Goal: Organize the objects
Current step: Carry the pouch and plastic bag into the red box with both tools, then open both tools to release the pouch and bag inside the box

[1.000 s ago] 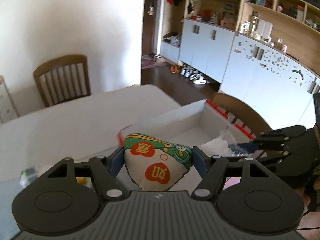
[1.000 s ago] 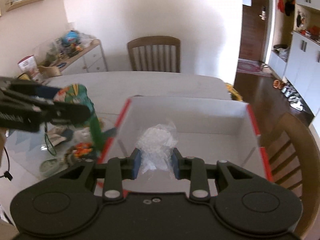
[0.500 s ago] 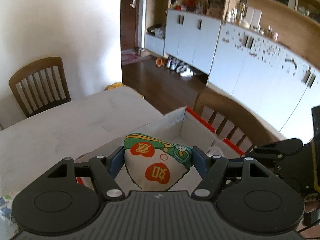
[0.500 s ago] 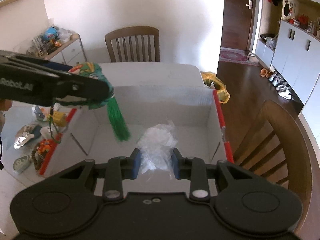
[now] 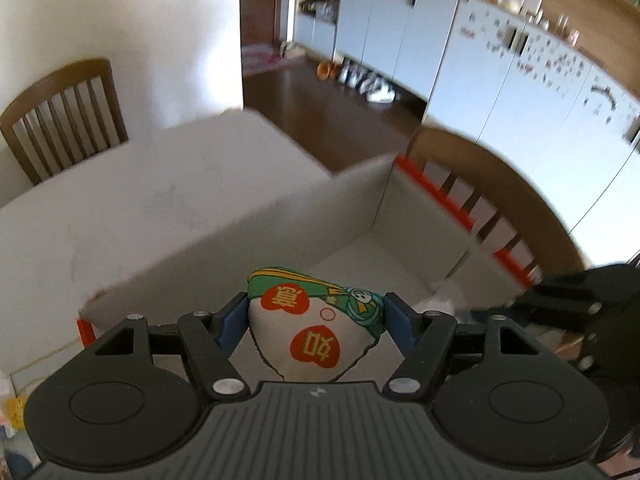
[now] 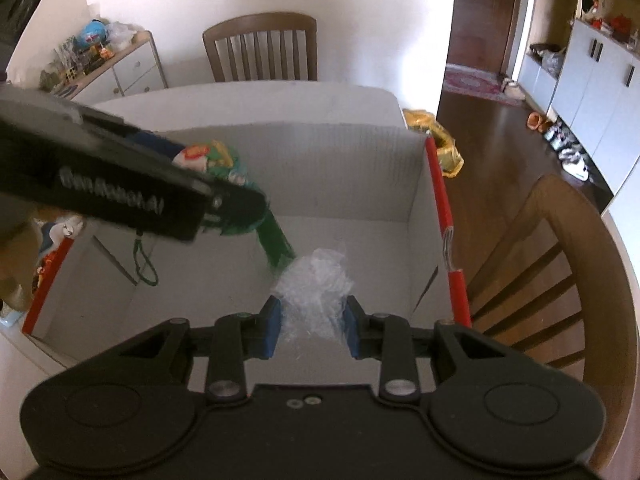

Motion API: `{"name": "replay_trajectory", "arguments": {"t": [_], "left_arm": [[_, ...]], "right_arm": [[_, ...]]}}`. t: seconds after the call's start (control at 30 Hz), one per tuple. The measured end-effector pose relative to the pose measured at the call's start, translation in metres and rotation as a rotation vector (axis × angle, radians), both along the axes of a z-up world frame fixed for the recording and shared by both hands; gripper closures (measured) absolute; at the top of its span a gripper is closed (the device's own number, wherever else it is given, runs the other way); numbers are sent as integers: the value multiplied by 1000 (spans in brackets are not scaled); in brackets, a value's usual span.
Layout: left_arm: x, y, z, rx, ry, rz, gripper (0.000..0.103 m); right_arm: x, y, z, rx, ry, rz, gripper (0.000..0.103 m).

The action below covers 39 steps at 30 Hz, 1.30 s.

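Left gripper [image 5: 316,322] is clamped on a fabric sachet [image 5: 314,334]: white cloth, green trim, red heart patches with yellow characters. Both blue pads press its sides. From the right wrist camera the sachet [image 6: 212,160] hangs over the left part of the open box [image 6: 340,168], with a green tassel [image 6: 276,242] dangling below it into the box and a thin green cord loop [image 6: 144,264] hanging beside the left wall.

Right gripper [image 6: 310,326] is clamped on a crumpled clear plastic wrapper [image 6: 316,288]; pads touch it on both sides. It sits low inside the box, above the floor near the middle. Tassel tip is just beside the top of the wrapper; contact cannot be told.

Box is white cardboard with red-edged rims [image 6: 444,216], standing on a white table [image 5: 160,200]. In the left wrist view the right gripper [image 5: 576,304] shows at the right edge, over the box interior, with a bit of the wrapper [image 5: 440,300] beside it.

Wooden chairs: one at the far side of the table [image 6: 260,46], one at the box's right [image 6: 560,272]. Small clutter lies on the table left of the box [image 6: 52,236], partly hidden. Left view is motion-blurred at the edges.
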<state>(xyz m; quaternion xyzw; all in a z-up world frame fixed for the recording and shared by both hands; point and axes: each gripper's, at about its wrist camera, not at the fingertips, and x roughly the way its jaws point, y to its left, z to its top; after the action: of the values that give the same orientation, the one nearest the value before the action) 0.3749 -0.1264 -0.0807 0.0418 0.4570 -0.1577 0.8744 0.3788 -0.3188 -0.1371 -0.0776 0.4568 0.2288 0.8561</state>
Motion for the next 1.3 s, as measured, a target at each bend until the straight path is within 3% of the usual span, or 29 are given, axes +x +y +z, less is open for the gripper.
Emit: {"name": "replay_trajectory", "arguments": {"t": [0.33, 0.67, 0.87, 0.93, 1.3], "left_arm": [[4, 3, -42, 78, 126, 28, 31], [8, 2, -50, 78, 169, 29, 28], [2, 6, -45, 60, 154, 34, 27], [0, 7, -42, 38, 147, 38, 27], [-28, 17, -5, -9, 42, 64, 27]], "right_arm": [[3, 9, -22, -78, 99, 33, 70], [18, 8, -31, -97, 146, 12, 68], [17, 4, -23, -68, 127, 2, 62], [13, 3, -18, -51, 112, 11, 55], [-5, -9, 15, 12, 32, 29, 53]]}}
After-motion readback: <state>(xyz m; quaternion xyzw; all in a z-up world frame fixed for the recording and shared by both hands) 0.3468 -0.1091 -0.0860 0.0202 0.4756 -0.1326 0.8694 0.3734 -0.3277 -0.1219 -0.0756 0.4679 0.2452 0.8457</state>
